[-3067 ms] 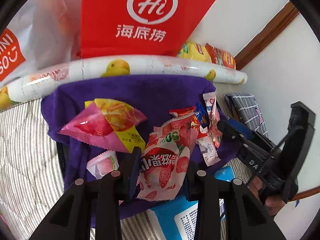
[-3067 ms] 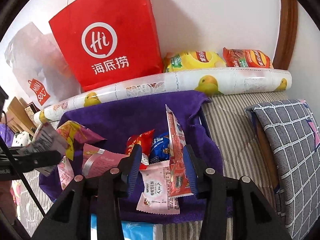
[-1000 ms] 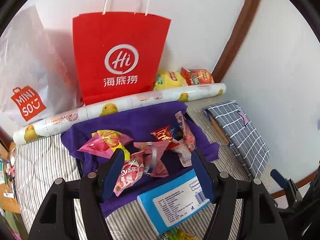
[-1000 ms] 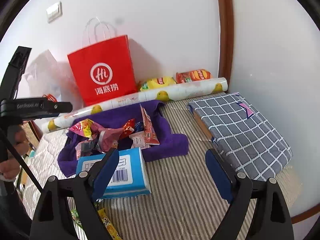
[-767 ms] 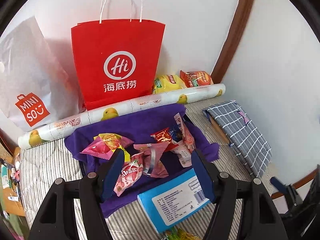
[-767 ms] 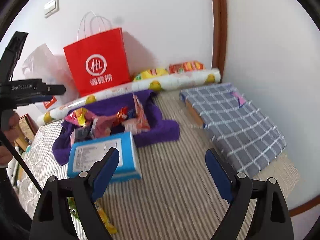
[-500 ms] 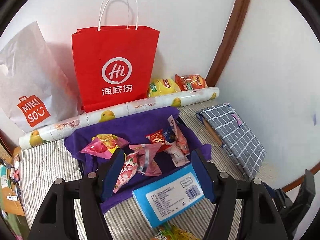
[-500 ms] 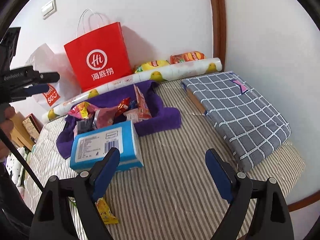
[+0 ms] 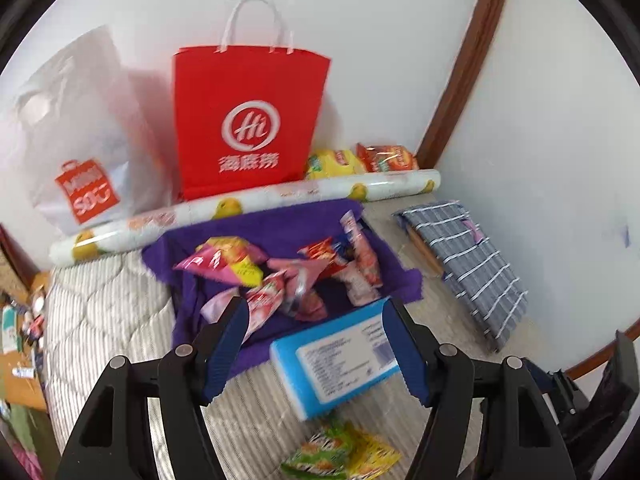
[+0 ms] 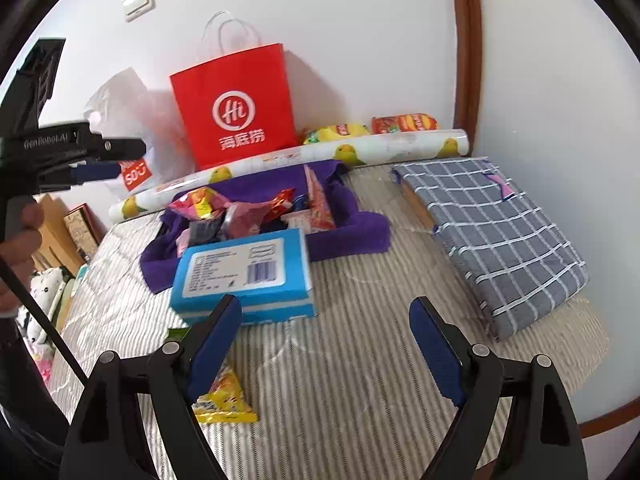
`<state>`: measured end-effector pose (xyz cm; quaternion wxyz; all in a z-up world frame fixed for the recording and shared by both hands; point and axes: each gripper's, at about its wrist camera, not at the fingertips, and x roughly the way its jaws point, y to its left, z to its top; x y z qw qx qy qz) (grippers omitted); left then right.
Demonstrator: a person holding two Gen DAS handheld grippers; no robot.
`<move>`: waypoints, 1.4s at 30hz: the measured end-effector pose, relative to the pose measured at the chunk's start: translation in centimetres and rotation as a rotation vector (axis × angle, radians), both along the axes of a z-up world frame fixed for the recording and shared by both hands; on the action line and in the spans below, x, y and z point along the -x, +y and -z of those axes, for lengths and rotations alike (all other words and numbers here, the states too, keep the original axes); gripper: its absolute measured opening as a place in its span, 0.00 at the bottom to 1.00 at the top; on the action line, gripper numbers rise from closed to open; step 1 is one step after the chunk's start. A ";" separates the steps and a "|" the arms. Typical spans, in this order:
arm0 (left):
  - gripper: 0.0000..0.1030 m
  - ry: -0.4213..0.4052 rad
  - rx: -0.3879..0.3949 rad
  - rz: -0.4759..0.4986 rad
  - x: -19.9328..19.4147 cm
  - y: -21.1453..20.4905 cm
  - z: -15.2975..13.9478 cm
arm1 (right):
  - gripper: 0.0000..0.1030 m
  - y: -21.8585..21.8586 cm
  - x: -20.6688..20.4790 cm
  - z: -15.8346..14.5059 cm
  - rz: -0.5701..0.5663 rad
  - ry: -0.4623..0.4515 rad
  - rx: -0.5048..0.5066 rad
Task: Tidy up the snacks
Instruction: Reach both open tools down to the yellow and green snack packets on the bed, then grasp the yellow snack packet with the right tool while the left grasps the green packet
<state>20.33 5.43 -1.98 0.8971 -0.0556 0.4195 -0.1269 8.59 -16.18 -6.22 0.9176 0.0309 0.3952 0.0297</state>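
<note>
Several snack packets [image 9: 280, 276] lie in a heap on a purple cloth [image 9: 280, 228] on the striped mattress; the heap also shows in the right wrist view [image 10: 256, 212]. A green and yellow snack packet [image 9: 340, 456] lies on the mattress in front of a blue tissue box [image 9: 340, 360]. In the right wrist view a yellow packet [image 10: 220, 396] lies by the left finger. My left gripper [image 9: 316, 344] is open and empty, held back above the box. My right gripper [image 10: 324, 344] is open and empty over the bare mattress, right of the box [image 10: 244, 272].
A red paper bag [image 9: 244, 120], a white plastic bag [image 9: 80, 132] and a printed roll [image 9: 256, 204] stand along the wall, with two chip bags [image 9: 360, 158] behind the roll. A grey checked pillow [image 10: 496, 236] lies at the right. The mattress edge drops off at the left.
Both grippers, shut on snack packets over the cloth three seconds ago, have let go and opened wide. Both have drawn back from the heap in the last second.
</note>
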 end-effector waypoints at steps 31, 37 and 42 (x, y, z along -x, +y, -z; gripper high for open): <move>0.73 0.136 -0.011 -0.127 7.8 5.1 8.8 | 0.63 9.5 -0.1 12.4 -0.218 0.196 0.047; 0.73 0.167 -0.004 -0.118 7.1 4.9 10.2 | 0.37 9.6 0.0 12.0 -0.245 0.175 0.133; 0.73 0.177 -0.015 -0.082 6.7 3.6 11.1 | 0.36 8.6 -0.1 11.9 -0.229 0.165 0.151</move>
